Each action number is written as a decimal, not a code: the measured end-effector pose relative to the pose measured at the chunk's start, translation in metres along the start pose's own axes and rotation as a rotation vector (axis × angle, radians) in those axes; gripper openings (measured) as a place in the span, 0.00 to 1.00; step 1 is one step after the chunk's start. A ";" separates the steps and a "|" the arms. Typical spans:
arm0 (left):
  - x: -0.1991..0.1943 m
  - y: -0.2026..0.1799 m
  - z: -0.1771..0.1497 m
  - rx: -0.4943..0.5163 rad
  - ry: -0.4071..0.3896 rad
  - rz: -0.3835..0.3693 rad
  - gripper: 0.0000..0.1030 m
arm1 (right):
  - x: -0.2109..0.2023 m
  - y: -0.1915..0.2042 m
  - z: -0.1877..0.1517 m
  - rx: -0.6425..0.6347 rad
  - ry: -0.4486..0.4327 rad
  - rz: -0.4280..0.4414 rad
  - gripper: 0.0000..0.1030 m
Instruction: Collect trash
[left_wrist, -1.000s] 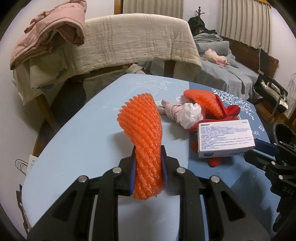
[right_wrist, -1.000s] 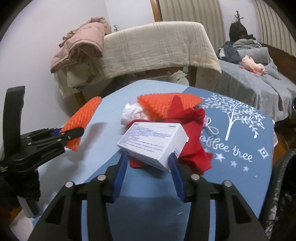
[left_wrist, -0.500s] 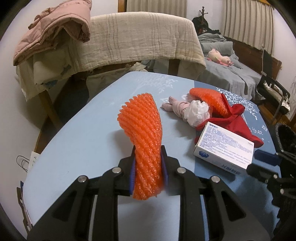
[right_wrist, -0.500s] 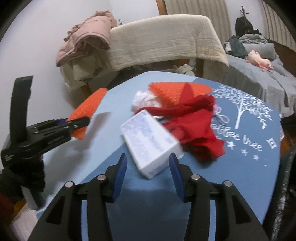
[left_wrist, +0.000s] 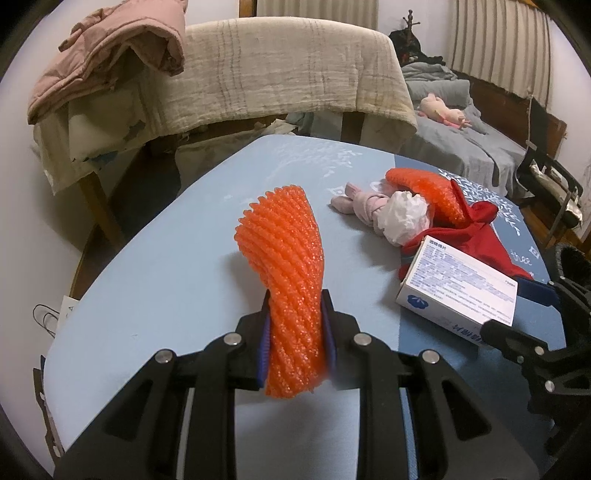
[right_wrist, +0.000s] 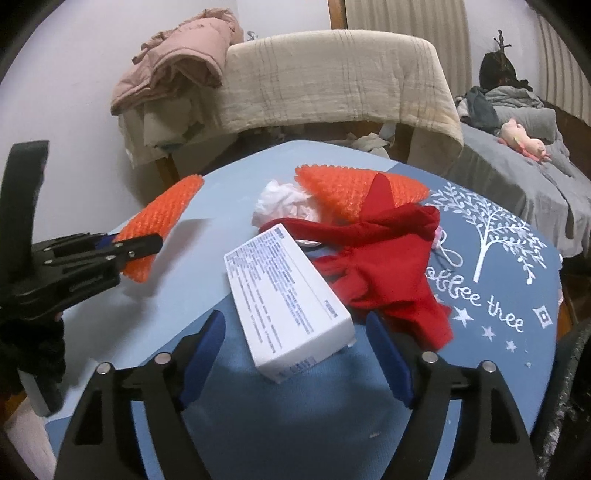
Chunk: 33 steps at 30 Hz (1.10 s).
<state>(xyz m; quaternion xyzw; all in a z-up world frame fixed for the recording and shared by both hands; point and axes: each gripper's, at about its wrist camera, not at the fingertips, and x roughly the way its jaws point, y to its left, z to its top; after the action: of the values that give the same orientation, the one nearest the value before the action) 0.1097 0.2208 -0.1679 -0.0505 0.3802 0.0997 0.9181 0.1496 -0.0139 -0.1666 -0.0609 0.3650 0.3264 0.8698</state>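
My left gripper (left_wrist: 295, 339) is shut on an orange foam net (left_wrist: 288, 266), which stands up from the pads above the blue table (left_wrist: 166, 295); the right wrist view has that gripper (right_wrist: 140, 243) and its net (right_wrist: 162, 214) at the left. A white printed box (right_wrist: 288, 291) lies on the table between the fingers of my right gripper (right_wrist: 295, 319). Its jaws are opening, and neither blue pad touches the box. Behind the box lie a second orange foam net (right_wrist: 351, 188), a crumpled white tissue (right_wrist: 280, 203) and a red cloth (right_wrist: 388, 266).
Rolled pink socks (left_wrist: 362, 203) lie beside the tissue. A chair draped with a beige blanket (right_wrist: 332, 81) and a pink jacket (right_wrist: 177, 59) stands behind the table. A bed (right_wrist: 517, 177) is at the right. A dark bag (right_wrist: 569, 387) hangs off the table's right edge.
The white box left the right gripper's pads, turned lengthwise and came to rest on the table; the right jaws spread wider. The left gripper kept its hold on the net.
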 end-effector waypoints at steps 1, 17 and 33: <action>0.000 0.000 0.000 0.000 0.001 0.000 0.22 | 0.002 0.000 -0.001 -0.001 0.007 0.003 0.67; -0.003 0.004 -0.007 -0.014 0.014 -0.011 0.22 | 0.015 0.011 -0.006 -0.009 0.056 0.005 0.69; -0.024 -0.011 -0.006 0.009 -0.018 -0.040 0.22 | -0.024 0.006 -0.010 0.029 0.005 -0.008 0.61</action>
<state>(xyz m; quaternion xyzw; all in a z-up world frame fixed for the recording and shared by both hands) 0.0916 0.2057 -0.1552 -0.0529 0.3712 0.0801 0.9236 0.1272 -0.0252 -0.1565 -0.0506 0.3718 0.3177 0.8708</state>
